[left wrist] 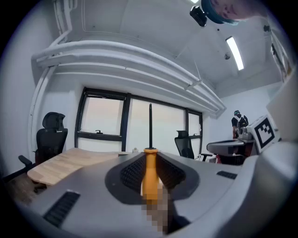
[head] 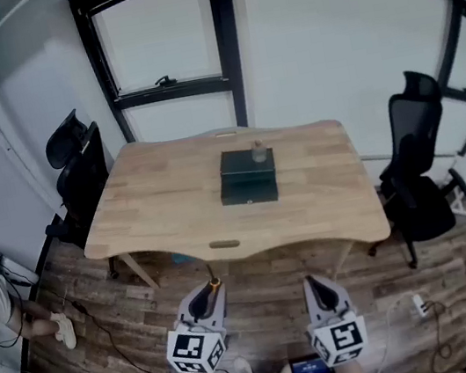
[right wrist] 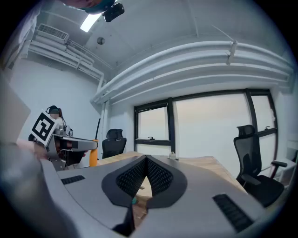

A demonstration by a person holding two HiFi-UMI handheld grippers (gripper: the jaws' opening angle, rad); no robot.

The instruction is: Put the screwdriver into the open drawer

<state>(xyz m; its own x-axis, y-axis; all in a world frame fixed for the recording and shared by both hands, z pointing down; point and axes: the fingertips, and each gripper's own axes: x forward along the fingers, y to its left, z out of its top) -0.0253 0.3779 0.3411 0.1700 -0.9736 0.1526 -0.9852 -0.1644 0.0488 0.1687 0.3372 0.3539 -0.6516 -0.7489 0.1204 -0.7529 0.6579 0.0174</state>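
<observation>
From the head view, the dark drawer unit [head: 246, 176] sits in the middle of the wooden table [head: 175, 209], with a small jar [head: 257, 152] on its top. Its lower front seems to jut out towards the person, though I can't be certain from here how far the drawer is open. Both tools hang on the person's side of the unit, off the table's near edge. The left gripper [head: 204, 305] is a little left of the unit's line and the right gripper [head: 320, 293] a little right of it. The screwdriver [head: 215, 282] pokes out of the left one, aimed roughly at the unit.

In the left gripper view, the jaws are pressed onto the orange handle [left wrist: 150, 179]. The thin dark shaft [left wrist: 150, 123] runs straight on past the tips, in line with the jaws, so the long axis points away from the person. The tabletop lies ahead and below.

In the right gripper view, the jaws meet at their tips with nothing between them. The table shows beyond, and the other tool with the orange handle is off to the left.

As I read it, the carry belongs to the left hand. The unit is ahead and slightly right of it, and well apart from it. The tool would go in tip first unless it is turned to lie along the drawer.
</observation>
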